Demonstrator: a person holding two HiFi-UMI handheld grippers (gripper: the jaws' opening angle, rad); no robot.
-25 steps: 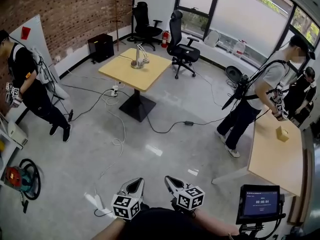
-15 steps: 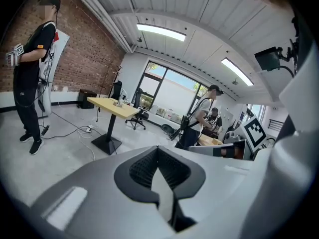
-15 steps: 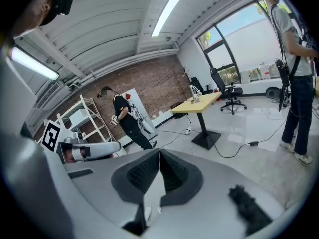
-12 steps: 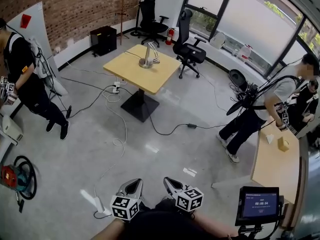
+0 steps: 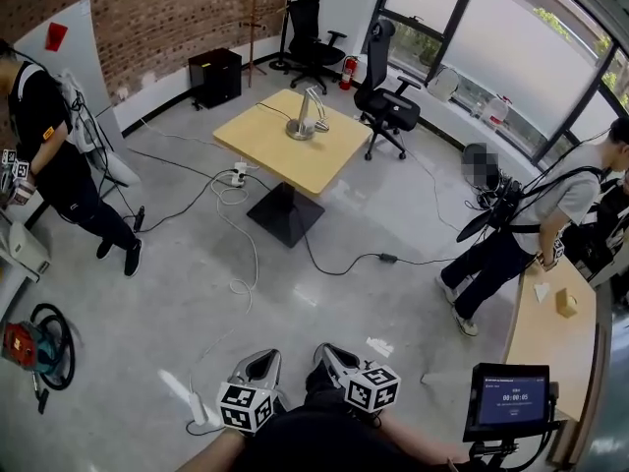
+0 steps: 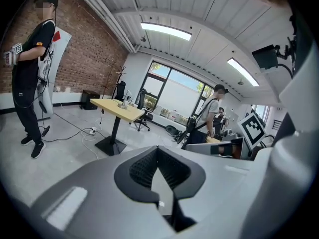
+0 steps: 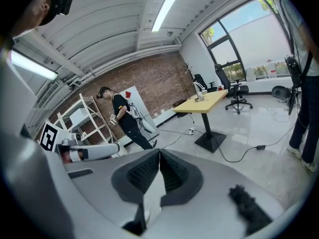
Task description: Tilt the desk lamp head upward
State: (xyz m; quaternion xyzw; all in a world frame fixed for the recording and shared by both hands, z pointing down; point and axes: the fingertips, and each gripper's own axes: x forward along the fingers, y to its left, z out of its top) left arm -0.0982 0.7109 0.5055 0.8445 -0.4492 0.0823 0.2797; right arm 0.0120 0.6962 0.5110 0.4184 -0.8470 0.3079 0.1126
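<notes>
Left tool [image 5: 263,360] and right tool [image 5: 327,352], jaws pressed together and empty, were held low by the body. The desk lamp [image 5: 309,116] stood on the yellow worktop [image 5: 285,155], well apart from them. Only the head view showed a screen [image 5: 511,399] lit, digits illegible; only the gripper views showed the ceiling lights [image 6: 166,31].
</notes>
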